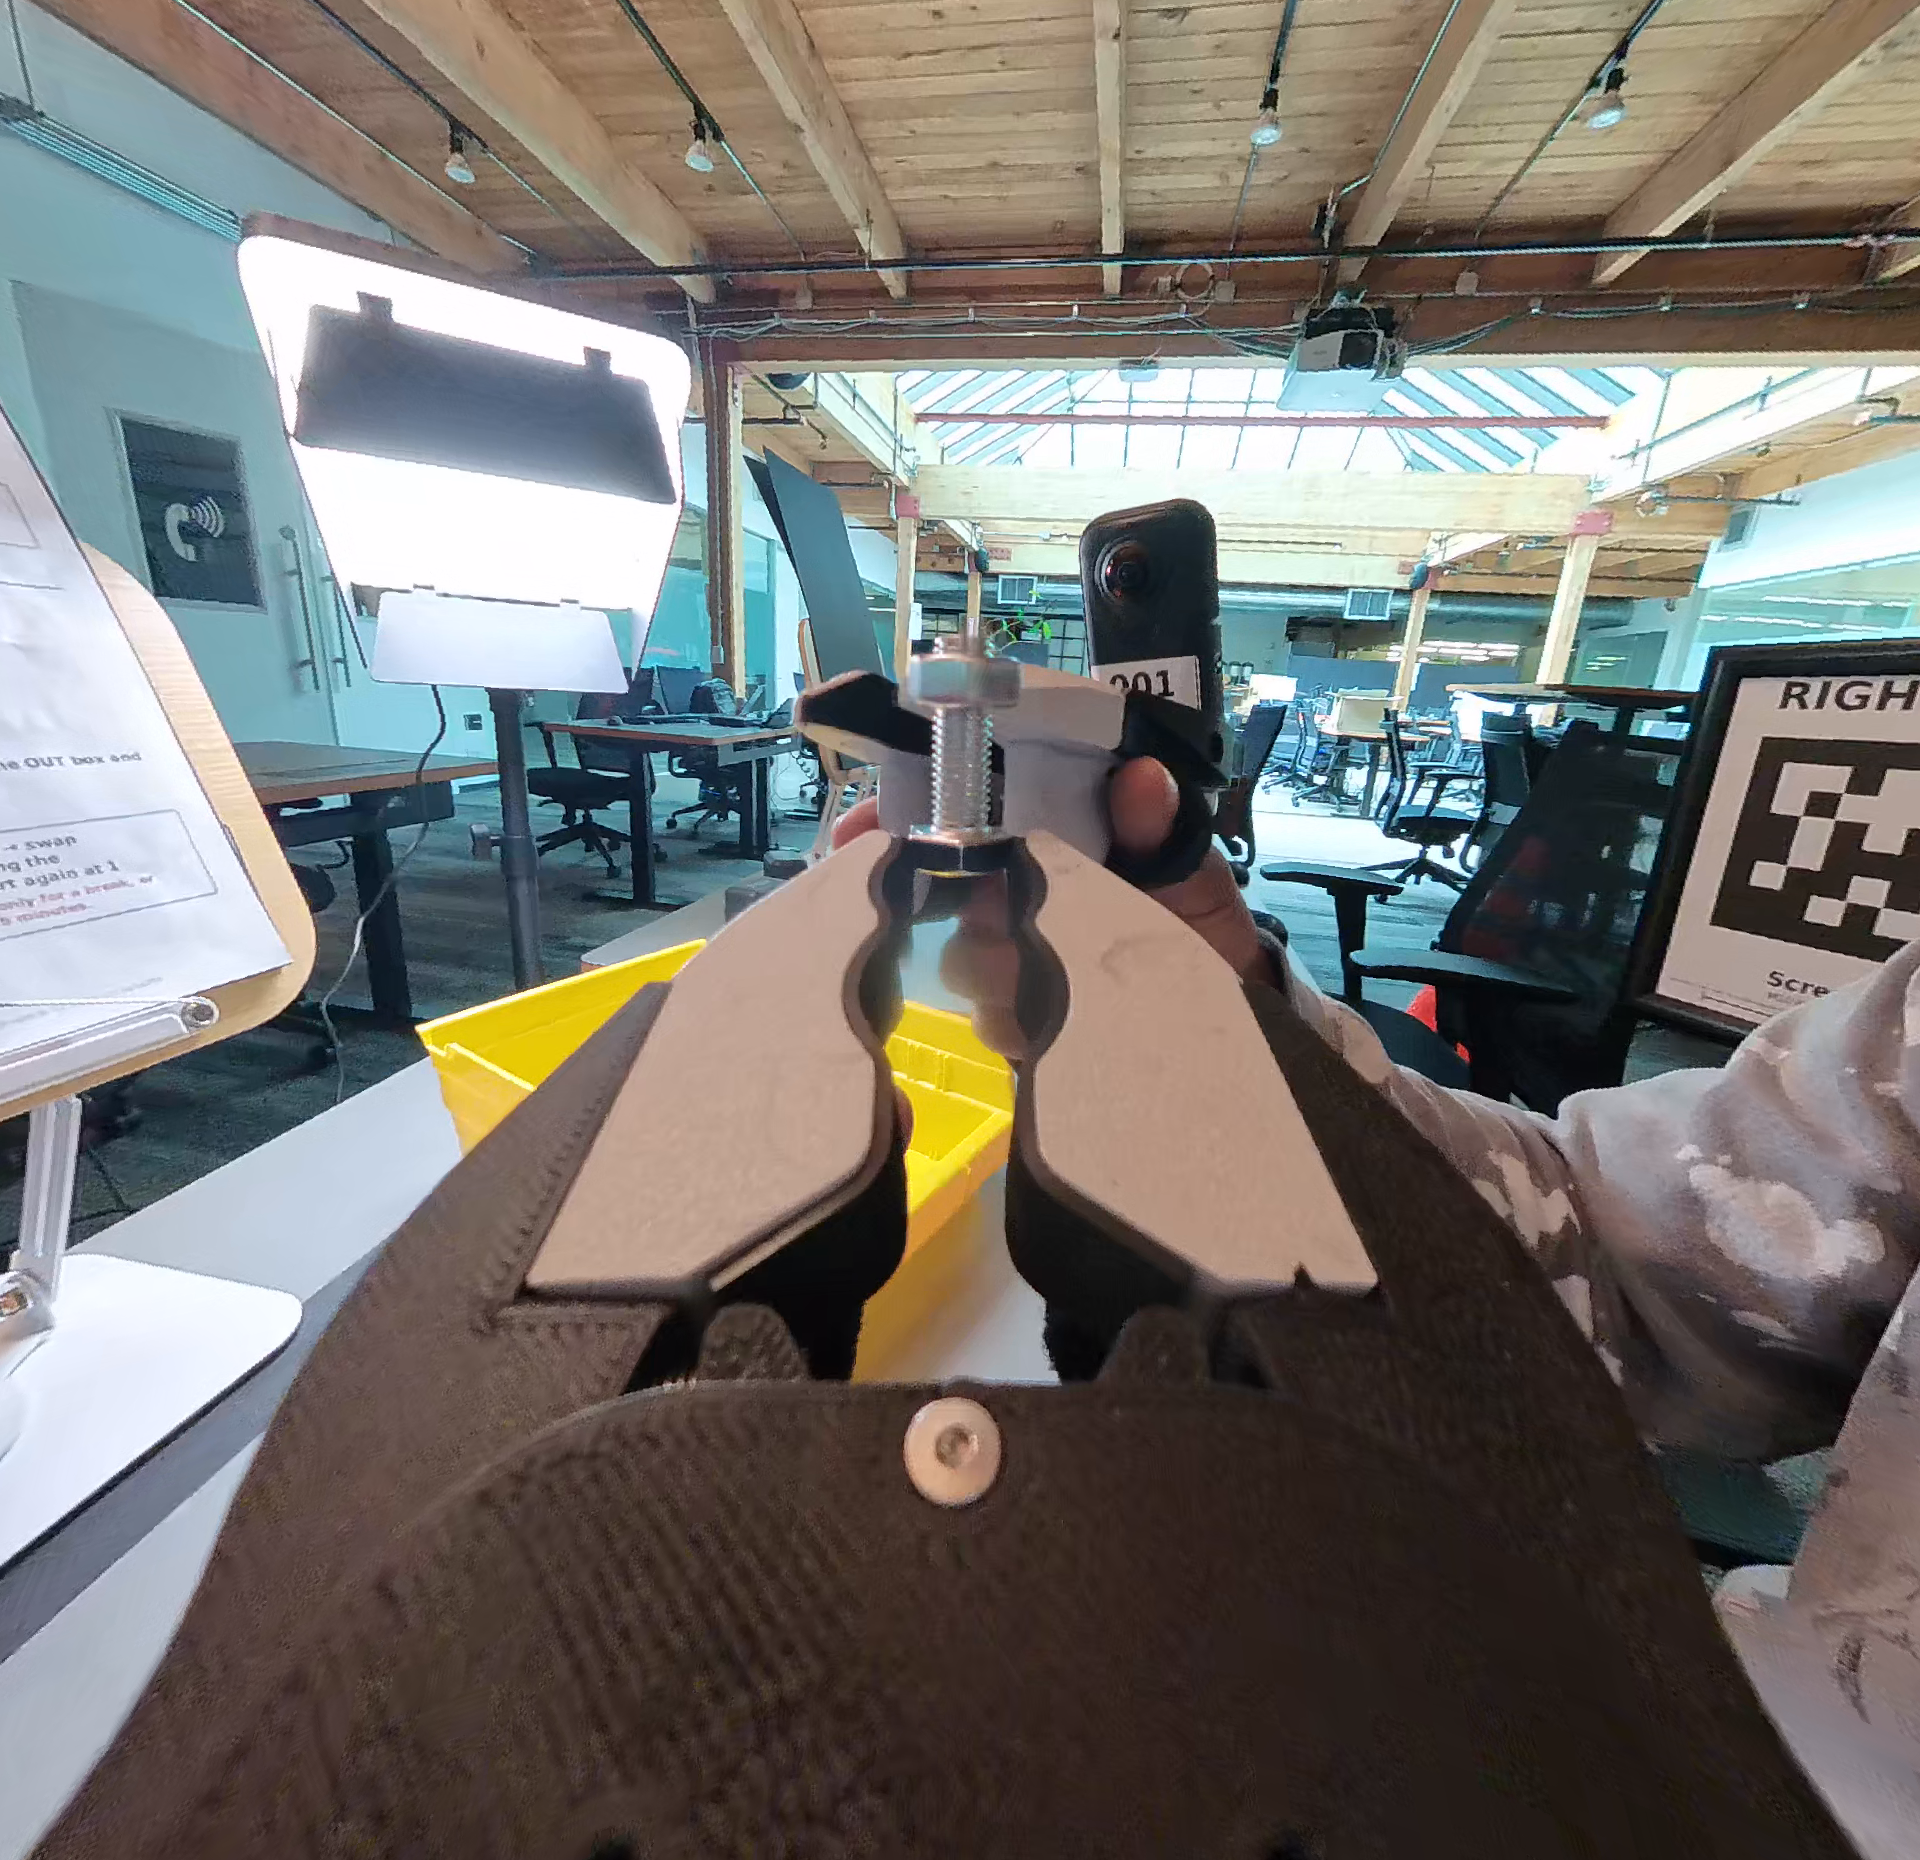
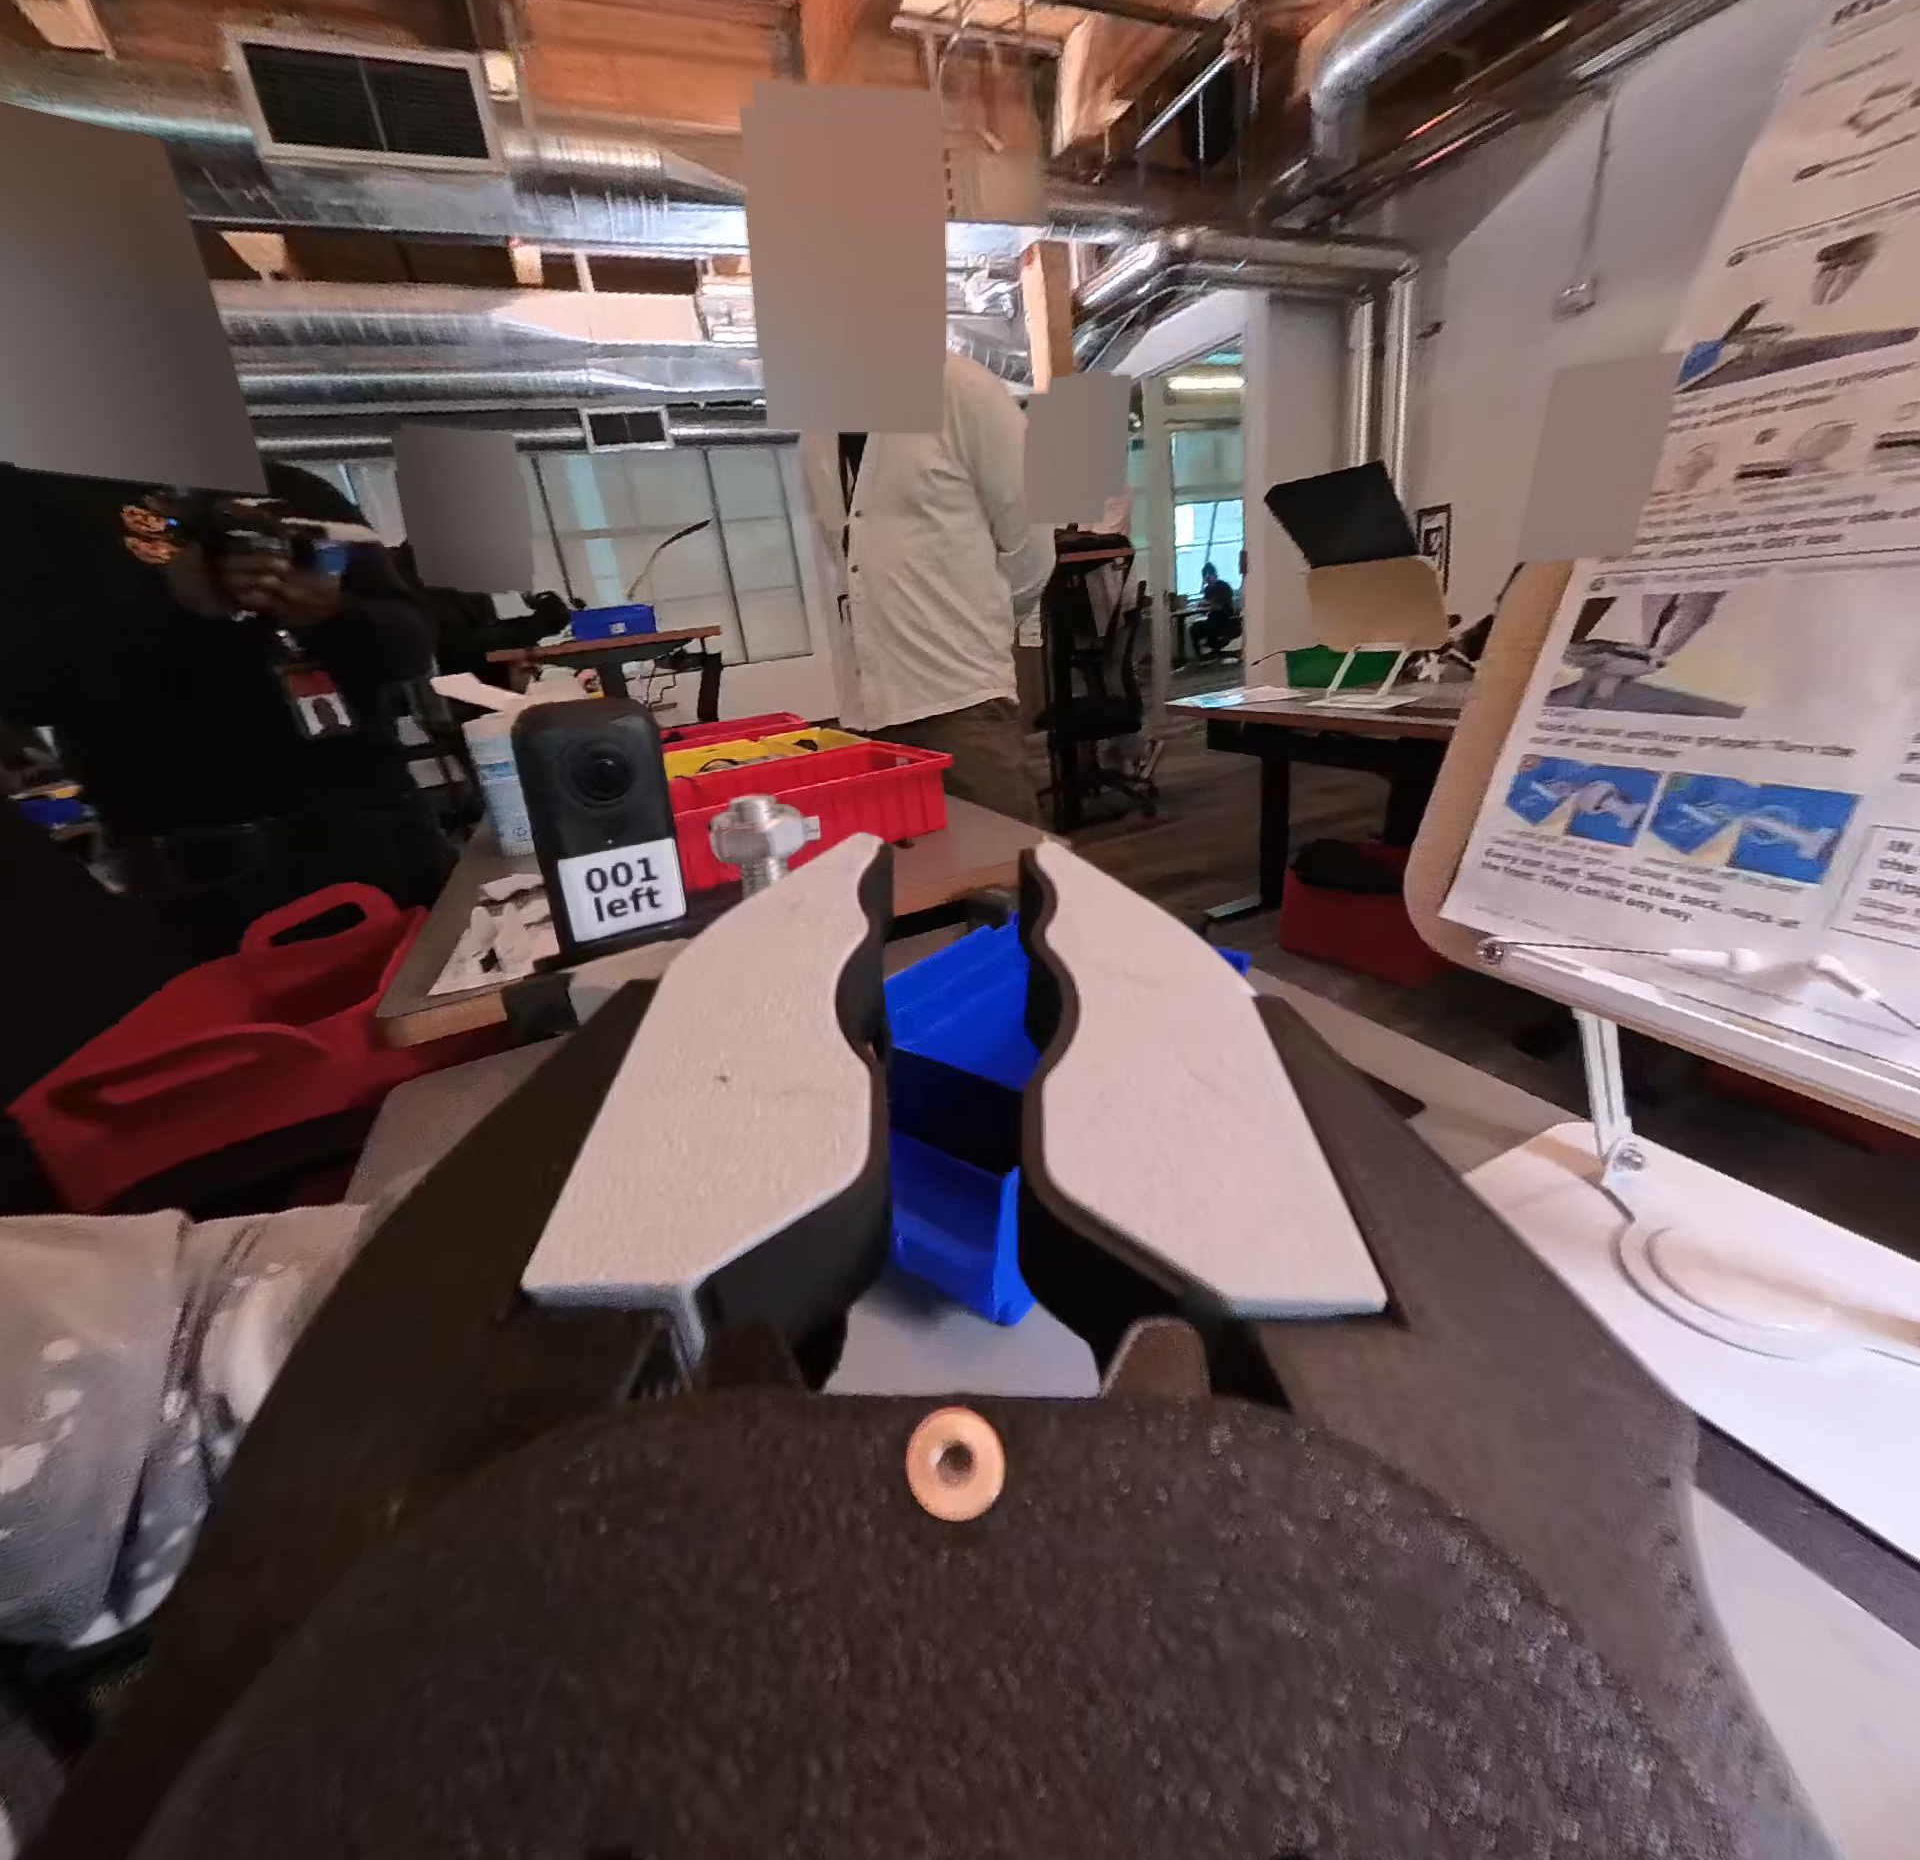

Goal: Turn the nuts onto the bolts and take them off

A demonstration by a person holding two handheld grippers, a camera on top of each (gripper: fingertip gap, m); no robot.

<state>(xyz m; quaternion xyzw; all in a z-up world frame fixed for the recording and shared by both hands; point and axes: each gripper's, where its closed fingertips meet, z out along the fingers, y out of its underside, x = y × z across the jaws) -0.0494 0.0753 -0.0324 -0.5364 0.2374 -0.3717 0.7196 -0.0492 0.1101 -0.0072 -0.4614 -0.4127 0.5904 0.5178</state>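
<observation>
**Bolt gripped at its head, nut at the far end**

Left gripper (image 1: 948,865) — raised, pointed forward; jaws closed on the hex head of an upright bolt (image 1: 954,771). Nut (image 1: 948,684) is seen at the bolt's upper end, just beside the right gripper (image 1: 997,730). Right gripper (image 2: 956,860) — level, jaws narrowly parted and holding nothing, above a blue bin (image 2: 961,1072).

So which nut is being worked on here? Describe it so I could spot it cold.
In the left wrist view, find the left gripper, shut on the head of an upright threaded silver bolt. Follow the threads up to the silver hexagonal nut near the tip, in front of the right gripper. It is the only nut in view.
</observation>
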